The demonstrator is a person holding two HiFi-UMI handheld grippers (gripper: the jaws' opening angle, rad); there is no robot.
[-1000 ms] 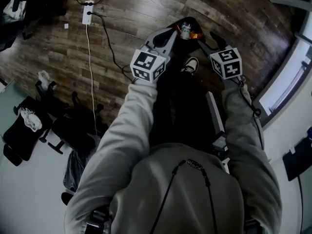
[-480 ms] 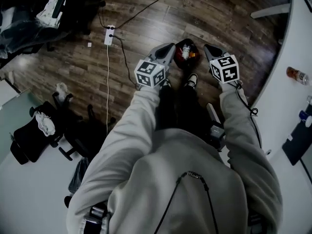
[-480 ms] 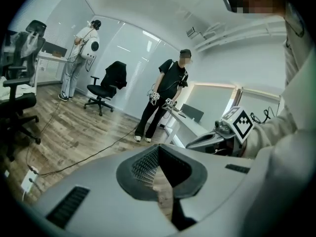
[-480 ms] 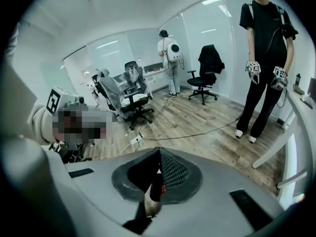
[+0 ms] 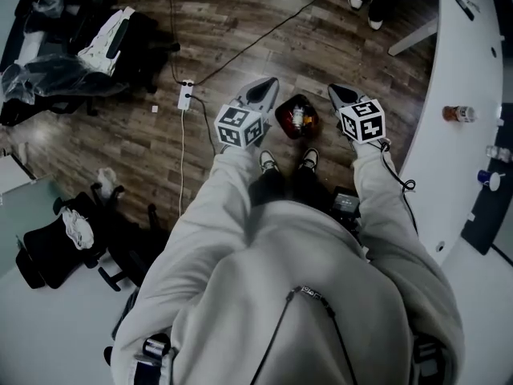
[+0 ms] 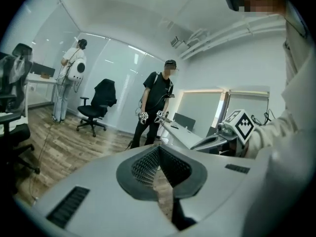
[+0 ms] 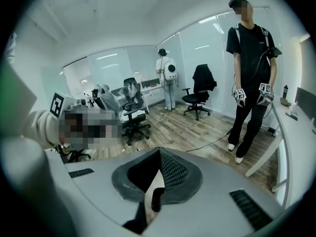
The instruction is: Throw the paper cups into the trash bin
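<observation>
The trash bin [image 5: 282, 117] stands on the wood floor just ahead of my shoes, dark with a reddish lining. A pale thing and orange bits lie inside; what they are I cannot tell. My left gripper [image 5: 268, 83] hangs just left of the bin and my right gripper [image 5: 334, 91] just right of it. Both are above floor level. In the left gripper view the pads [image 6: 148, 163] meet with nothing between them. In the right gripper view the pads [image 7: 170, 171] are likewise pressed together and hold nothing. No paper cup shows in either gripper.
A power strip [image 5: 186, 95] and its cable lie on the floor to the left. Office chairs piled with clothes [image 5: 96, 42] stand at the far left. A white desk [image 5: 437, 159] with a bottle [image 5: 458, 113] curves along the right. Another person in black [image 7: 249, 73] stands ahead.
The head view has pulled back and up: the bin and both grippers look smaller and sit lower in the picture. More floor, the desk and another person's feet now show.
</observation>
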